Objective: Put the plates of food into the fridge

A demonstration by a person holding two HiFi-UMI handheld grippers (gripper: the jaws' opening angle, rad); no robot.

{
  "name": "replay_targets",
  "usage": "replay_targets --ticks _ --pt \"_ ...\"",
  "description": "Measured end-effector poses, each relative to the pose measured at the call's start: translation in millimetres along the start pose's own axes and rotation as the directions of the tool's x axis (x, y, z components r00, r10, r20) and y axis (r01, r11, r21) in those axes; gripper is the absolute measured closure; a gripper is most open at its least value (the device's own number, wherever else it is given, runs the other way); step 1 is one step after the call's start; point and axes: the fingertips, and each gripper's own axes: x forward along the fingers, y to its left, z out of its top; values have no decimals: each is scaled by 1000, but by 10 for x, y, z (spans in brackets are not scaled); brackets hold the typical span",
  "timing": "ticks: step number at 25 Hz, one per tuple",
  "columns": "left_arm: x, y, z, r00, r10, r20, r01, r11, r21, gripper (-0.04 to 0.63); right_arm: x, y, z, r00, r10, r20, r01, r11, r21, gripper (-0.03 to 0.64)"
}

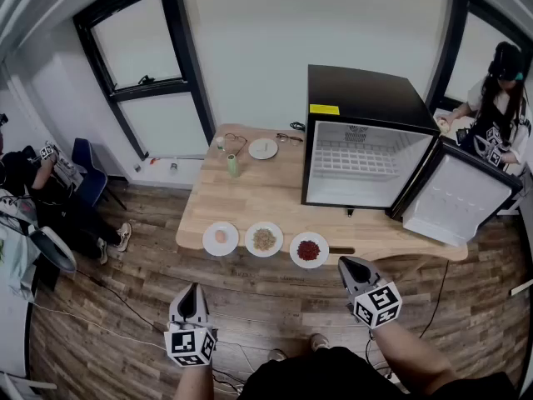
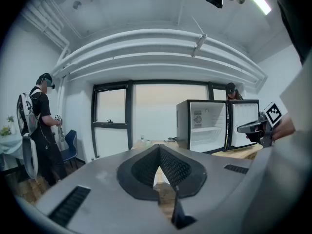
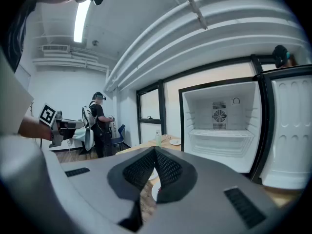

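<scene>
The left gripper (image 1: 192, 290) and the right gripper (image 1: 351, 263) are hanging pressed together, holding nothing. Three plates of food (image 1: 264, 239) are sitting along the table (image 1: 266, 194) edge, near the open fridge (image 1: 358, 98).

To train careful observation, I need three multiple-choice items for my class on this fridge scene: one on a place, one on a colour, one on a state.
1. Where do the three plates of food stand?
A. On a shelf inside the fridge
B. In a row along the near edge of the table
C. On the floor

2. What colour is the food on the right-hand plate?
A. Blue
B. Black
C. Red

3. In what state is the fridge door?
A. Swung open
B. Shut
C. Taken off and laid flat

Answers:
1 B: all three plates sit side by side on the wood, outside the fridge.
2 C: a red heap lies on that white plate.
3 A: the door stands out to the right and the white inside shows.
</scene>
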Motion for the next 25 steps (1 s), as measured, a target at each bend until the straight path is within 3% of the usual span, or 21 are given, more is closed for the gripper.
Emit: replay_targets --ticks 12,16,25 --pt "-203 311 -272 998 -53 -22 52 999 -15 592 -99 421 -44 999 -46 19 45 999 8 597" --pt "-194 295 -243 998 -69 -12 69 998 -15 592 -118 416 -118 999 -51 -5 51 999 -3 597" --pt "217 380 -46 999 -48 7 48 999 2 592 394 225 -32 999 -14 43 14 1000 -7 597"
